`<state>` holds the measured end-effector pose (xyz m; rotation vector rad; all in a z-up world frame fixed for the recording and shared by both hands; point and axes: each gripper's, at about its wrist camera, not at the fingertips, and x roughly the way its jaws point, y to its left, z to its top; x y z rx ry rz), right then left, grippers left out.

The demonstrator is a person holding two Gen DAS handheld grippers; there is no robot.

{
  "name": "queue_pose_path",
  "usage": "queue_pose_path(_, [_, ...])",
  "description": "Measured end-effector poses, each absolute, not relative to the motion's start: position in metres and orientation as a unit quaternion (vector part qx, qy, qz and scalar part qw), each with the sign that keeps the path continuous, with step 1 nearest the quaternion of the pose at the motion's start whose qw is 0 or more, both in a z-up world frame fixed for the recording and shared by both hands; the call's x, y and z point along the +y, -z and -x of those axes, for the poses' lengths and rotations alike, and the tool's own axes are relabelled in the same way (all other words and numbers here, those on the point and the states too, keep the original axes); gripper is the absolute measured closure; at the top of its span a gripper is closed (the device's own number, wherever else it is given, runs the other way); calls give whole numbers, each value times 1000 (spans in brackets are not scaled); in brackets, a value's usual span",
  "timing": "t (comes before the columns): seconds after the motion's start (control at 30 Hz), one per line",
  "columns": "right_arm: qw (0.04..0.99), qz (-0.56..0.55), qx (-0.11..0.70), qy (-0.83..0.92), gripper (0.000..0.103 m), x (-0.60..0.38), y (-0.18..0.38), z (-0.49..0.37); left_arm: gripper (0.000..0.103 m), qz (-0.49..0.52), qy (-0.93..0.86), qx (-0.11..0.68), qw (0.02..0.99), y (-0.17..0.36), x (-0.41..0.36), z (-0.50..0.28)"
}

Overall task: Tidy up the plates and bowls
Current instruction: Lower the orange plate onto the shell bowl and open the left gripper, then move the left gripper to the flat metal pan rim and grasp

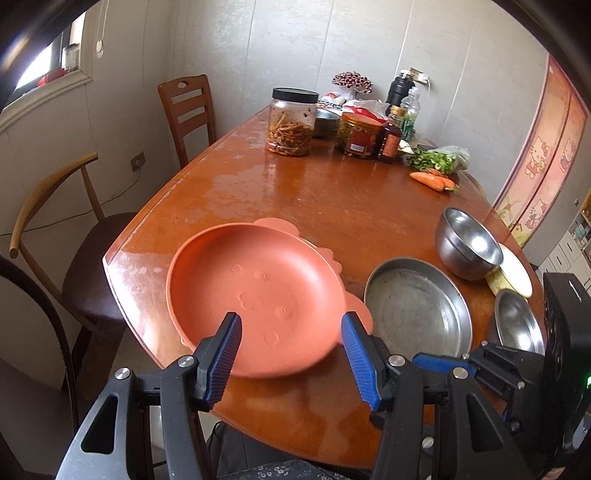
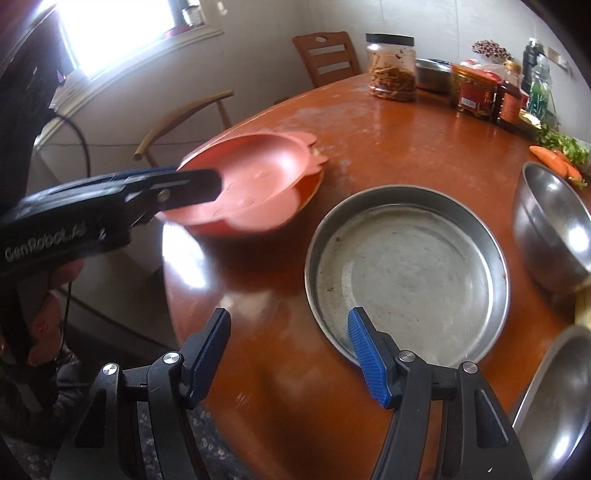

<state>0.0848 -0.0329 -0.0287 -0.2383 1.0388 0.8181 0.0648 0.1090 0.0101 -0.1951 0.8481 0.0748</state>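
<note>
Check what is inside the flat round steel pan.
The flat round steel pan holds no object; only dull stains and specks show on its base. The right gripper's blue finger covers part of its near rim.

Pale panelled walls (image 1: 295, 44), bright window (image 2: 110, 29) — two wooden chairs (image 1: 188, 107).

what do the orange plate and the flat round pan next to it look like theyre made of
Orange plate: probably plastic or silicone, matte, with one even colour and soft moulded bumps and ear shapes on the rim. Round pan: metal, likely stainless steel or aluminium, with a dull grey scuffed bottom and a shinier rim.
</note>
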Motion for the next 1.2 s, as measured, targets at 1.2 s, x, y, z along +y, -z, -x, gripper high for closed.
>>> queue_pose_path(1.2, [870,18,428,-245,35,-115,24,-16,47,74,17,424,903,29,45,-37])
